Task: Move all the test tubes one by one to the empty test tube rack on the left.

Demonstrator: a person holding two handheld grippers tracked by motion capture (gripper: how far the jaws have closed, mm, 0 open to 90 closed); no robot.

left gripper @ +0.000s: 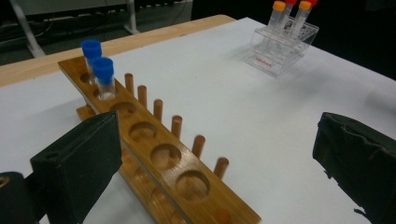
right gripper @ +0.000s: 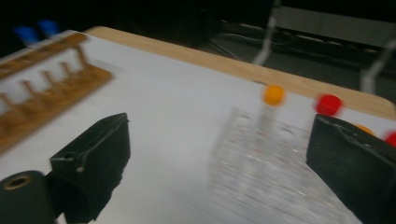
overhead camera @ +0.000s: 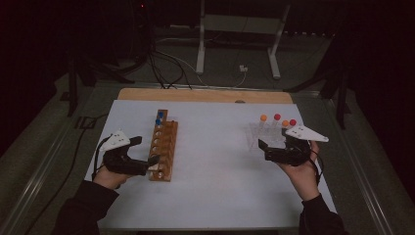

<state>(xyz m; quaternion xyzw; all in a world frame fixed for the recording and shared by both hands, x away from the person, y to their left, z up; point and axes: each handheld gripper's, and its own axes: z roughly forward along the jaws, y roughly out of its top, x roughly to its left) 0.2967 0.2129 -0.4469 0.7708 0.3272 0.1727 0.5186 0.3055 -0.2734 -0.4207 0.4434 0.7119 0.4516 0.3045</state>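
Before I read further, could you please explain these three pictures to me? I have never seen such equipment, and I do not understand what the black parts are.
A person sits at a white table and holds hand-operated tongs in each hand: the left tongs and the right tongs. One picture looks down from above; the other two come from cameras on each pair of tongs, so the black blocks are their jaws. Left stands a wooden rack with two blue-capped tubes. Right stands a clear plastic rack with orange- and red-capped tubes. Both tongs are open and hold nothing.
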